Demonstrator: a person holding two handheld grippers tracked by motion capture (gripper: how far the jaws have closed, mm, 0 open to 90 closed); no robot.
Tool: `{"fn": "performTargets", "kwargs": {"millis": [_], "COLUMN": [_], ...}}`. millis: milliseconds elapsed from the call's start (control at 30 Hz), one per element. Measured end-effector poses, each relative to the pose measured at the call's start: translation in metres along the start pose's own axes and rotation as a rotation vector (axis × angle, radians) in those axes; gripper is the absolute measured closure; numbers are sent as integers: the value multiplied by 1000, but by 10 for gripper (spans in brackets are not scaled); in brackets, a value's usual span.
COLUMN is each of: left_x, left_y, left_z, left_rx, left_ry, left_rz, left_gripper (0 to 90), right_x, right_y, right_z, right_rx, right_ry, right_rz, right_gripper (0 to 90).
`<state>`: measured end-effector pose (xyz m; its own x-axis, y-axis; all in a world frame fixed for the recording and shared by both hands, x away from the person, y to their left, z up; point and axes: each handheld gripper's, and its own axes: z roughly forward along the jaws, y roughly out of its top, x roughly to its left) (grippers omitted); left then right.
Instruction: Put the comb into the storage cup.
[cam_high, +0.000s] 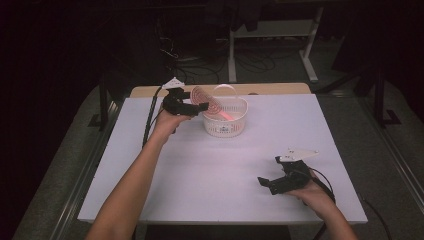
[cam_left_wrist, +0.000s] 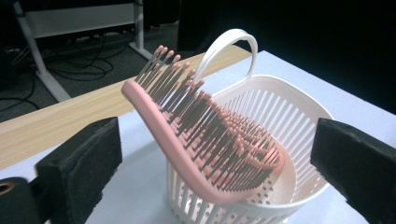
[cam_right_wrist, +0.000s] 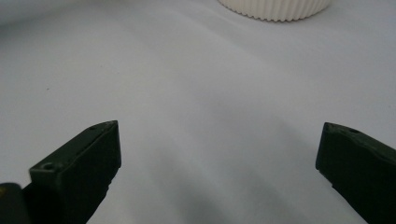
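A pink hairbrush (cam_left_wrist: 187, 135) leans in a white slatted basket (cam_left_wrist: 289, 116) with an upright handle; its head rests inside and its other end sticks up over the rim toward the left. In the high view the basket (cam_high: 226, 126) stands at the table's far middle with the brush (cam_high: 206, 102) tilted over its left rim. My left gripper (cam_high: 197, 106) hovers just left of the basket, open, jaws wide on either side of the brush without touching it. My right gripper (cam_high: 264, 182) rests low near the table's front right, open, nothing between its jaws (cam_right_wrist: 219, 154).
The white table (cam_high: 200, 165) has a wooden strip (cam_high: 150, 91) along its far edge. Beyond it are a dark floor with cables and white desk legs (cam_high: 232, 60). The basket's ribbed base (cam_right_wrist: 275, 9) shows far ahead of the right gripper.
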<state>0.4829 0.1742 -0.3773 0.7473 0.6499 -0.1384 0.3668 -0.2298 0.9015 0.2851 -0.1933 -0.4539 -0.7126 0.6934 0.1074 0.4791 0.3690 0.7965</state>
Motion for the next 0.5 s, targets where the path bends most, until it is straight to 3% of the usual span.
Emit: {"fn": "performTargets", "kwargs": {"millis": [500], "left_x": [-1], "left_y": [1], "left_z": [-27], "left_rx": [39], "left_ry": [-26], "left_rz": [58], "left_gripper": [0], "right_x": [0], "right_y": [0], "right_z": [-1], "right_rx": [-2], "right_ry": [-3], "right_rz": [1], "right_gripper": [0]}}
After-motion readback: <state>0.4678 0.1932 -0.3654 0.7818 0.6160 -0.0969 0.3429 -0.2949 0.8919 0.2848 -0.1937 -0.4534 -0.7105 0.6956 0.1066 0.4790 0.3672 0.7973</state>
